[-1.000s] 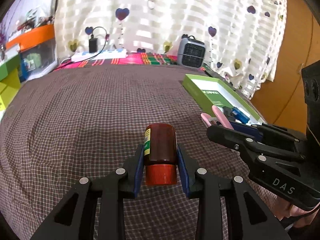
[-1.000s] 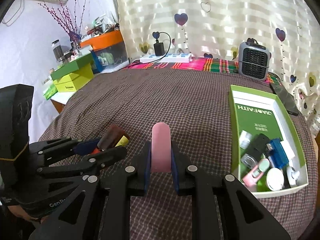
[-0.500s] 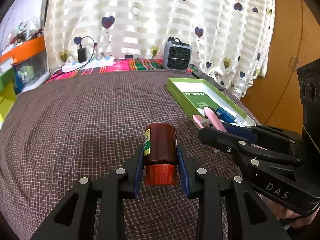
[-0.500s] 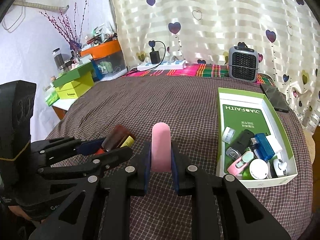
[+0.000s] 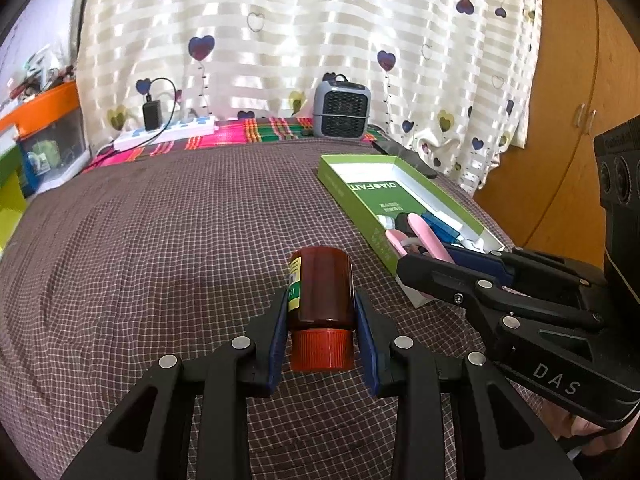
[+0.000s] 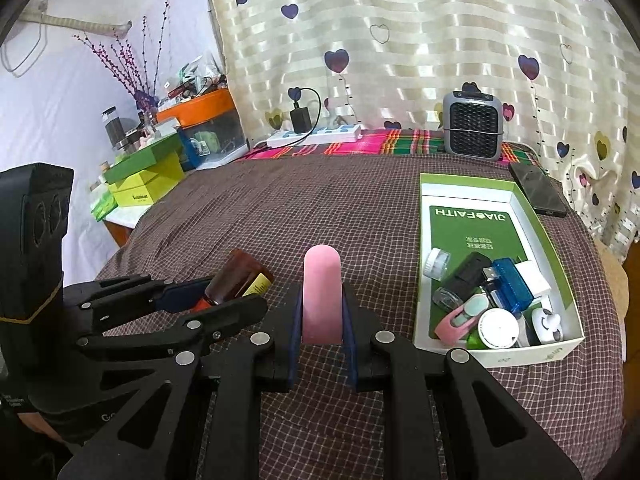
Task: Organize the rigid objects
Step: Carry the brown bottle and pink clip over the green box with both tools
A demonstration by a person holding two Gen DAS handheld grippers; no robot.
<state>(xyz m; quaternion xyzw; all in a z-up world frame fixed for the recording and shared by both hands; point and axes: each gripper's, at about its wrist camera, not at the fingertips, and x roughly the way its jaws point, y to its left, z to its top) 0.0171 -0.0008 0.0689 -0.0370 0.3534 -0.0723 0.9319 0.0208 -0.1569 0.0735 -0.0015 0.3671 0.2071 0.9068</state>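
My left hand-held gripper (image 5: 322, 332) is clenched on a brown bottle (image 5: 322, 288), pads pressing both sides just above its red cap (image 5: 322, 350); the bottle lies lengthwise between the fingers, cap toward me, base pointing away, held above the checked bedspread (image 5: 160, 240). My right hand-held gripper (image 6: 322, 332) grasps a pink case (image 6: 322, 292) upright between its pads, the rounded end projecting beyond the fingertips. The two grippers sit side by side, near each other. A green box (image 6: 532, 208) lies on the bedspread to the right of the pink case and apart from it; small items fill its near end. A phone (image 6: 538, 194) lies just beyond the box, a grey fan (image 6: 472, 128) at the far edge.
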